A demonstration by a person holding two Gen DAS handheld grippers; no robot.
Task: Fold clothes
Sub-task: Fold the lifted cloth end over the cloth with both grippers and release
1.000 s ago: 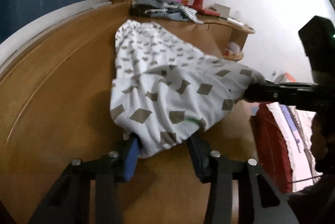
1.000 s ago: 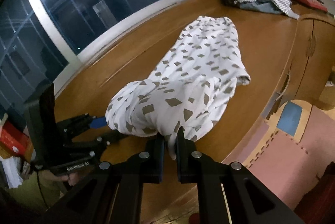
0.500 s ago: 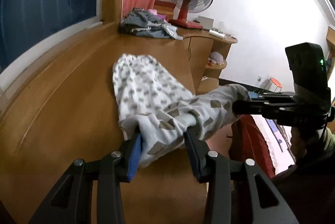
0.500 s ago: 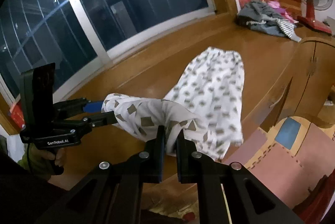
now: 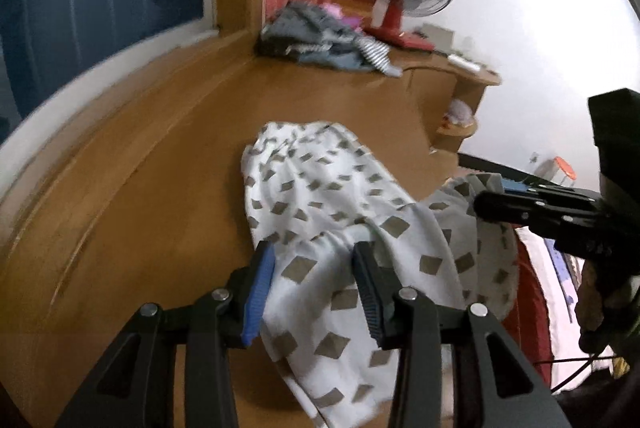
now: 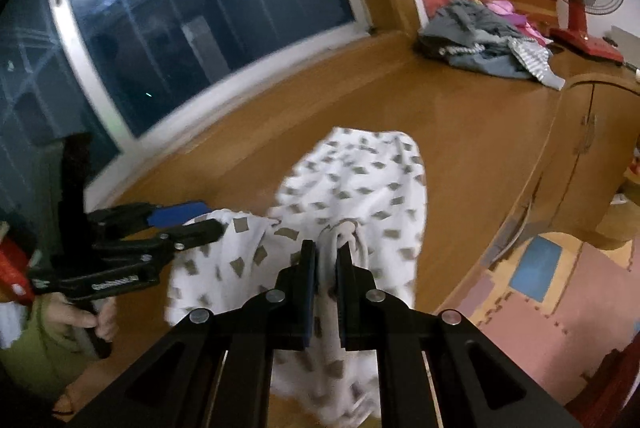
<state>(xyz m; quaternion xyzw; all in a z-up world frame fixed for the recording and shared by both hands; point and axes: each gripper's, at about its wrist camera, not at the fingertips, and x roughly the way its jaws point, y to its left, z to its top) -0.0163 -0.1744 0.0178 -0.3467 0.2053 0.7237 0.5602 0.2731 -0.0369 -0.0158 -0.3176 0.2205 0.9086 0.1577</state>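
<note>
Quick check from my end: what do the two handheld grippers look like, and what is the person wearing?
Both are black, angular frames with silver screws. The left gripper has one blue pad and one dark ribbed pad; its side carries small white lettering, too blurred to read. The right gripper shows a blue pad too. An olive-green sleeve covers the left arm.

Both grippers have carried the patterned garment's [image 5: 320, 187] lifted end toward its far end.

Patterned garment [image 5: 320, 195]: lower hem cut off by frame bottom, print motion-blurred; heap of clothes [image 6: 480, 39] behind: individual items indistinguishable; small objects on corner shelf [image 5: 460, 111]: unidentifiable.
</note>
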